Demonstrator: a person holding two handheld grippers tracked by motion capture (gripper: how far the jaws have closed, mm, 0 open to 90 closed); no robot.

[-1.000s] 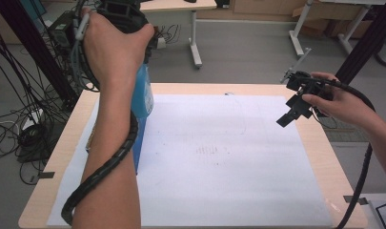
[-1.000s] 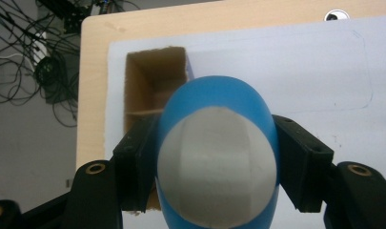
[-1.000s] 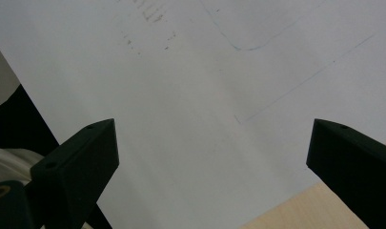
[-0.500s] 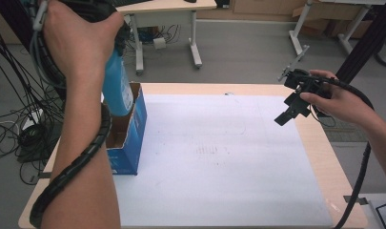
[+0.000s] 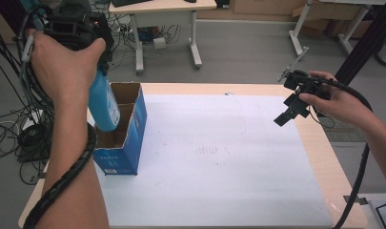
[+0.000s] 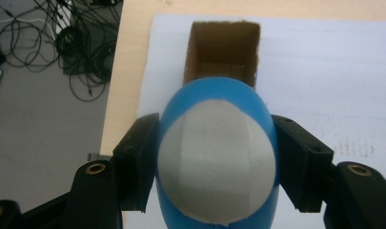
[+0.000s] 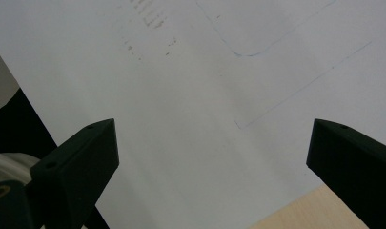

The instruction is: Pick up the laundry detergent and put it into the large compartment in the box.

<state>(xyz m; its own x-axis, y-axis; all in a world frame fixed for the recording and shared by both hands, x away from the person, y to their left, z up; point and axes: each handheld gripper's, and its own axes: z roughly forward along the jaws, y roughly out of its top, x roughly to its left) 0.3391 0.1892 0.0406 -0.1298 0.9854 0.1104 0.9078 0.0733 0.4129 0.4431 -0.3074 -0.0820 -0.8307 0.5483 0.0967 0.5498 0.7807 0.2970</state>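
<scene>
Left gripper has its jaws clamped on both sides of a blue bottle, holding it upright over the open box at about 9 o'clock on the table, base just inside the opening. Biggest risk from here, probably: the base catches a cardboard wall and tips or shoves the box, since the opening looks narrow and not much wider than the bottle. The bottle is smooth, rounded plastic with a pale oval label, so it could also twist or slip between those flat black pads. The box is blue outside, raw brown cardboard inside, and it sits on a white sheet. Right gripper hangs at 3 o'clock with jaws spread wide, holding nothing.
</scene>
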